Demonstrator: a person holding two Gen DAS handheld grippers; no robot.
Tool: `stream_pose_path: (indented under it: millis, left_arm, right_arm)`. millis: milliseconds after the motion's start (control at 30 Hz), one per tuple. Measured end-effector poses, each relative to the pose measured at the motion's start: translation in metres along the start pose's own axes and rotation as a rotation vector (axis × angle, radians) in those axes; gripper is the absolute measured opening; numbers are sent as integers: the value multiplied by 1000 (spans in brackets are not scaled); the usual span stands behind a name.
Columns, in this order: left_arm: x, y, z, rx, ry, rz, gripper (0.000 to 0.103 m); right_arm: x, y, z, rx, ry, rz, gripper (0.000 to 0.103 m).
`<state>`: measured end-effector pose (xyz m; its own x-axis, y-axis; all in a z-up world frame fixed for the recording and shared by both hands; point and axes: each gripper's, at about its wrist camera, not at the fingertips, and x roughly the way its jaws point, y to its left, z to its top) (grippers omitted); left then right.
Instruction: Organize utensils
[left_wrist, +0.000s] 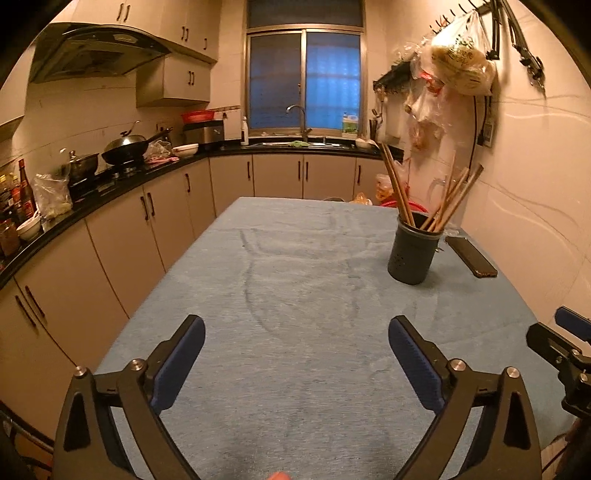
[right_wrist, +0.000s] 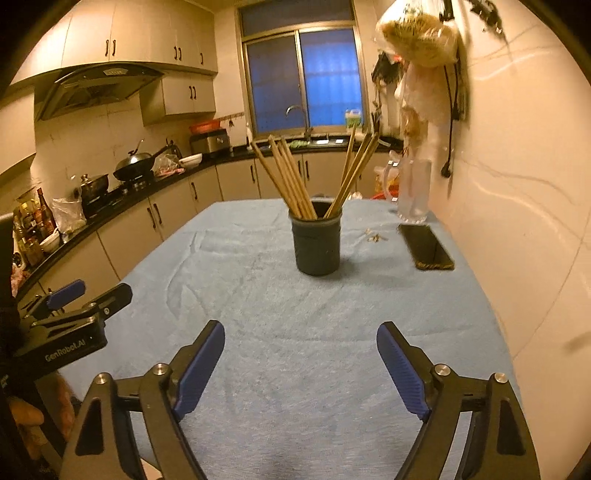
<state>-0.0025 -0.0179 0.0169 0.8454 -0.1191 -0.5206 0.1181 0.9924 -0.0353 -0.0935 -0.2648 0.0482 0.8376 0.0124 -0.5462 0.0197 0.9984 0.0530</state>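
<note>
On the blue-covered tabletop (right_wrist: 258, 295), a dark utensil holder (right_wrist: 317, 244) stood upright toward the far right, with wooden chopsticks (right_wrist: 295, 177) leaning out of it in two bunches. A black phone (right_wrist: 426, 246) lay flat just beside it, near the wall. The left gripper (left_wrist: 296, 339) and right gripper (right_wrist: 301, 345) hovered over bare cloth, fingers (right_wrist: 201, 363) spread wide apart, nothing between them.

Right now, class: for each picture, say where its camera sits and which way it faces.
Left wrist: on the left tongs, facing along the blue table; right tongs at the edge.
Right wrist: on the right tongs, facing the chopstick holder; left tongs at the edge.
Shared: holder, chopsticks, phone, window.
</note>
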Motion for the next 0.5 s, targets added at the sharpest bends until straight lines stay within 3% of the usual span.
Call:
stream_pose_path:
  millis: [500]
  left_arm:
    - [-23,3,-7,36,-20,29,103]
  right_arm:
    - [-36,7,-5,-21,-108,-9,94]
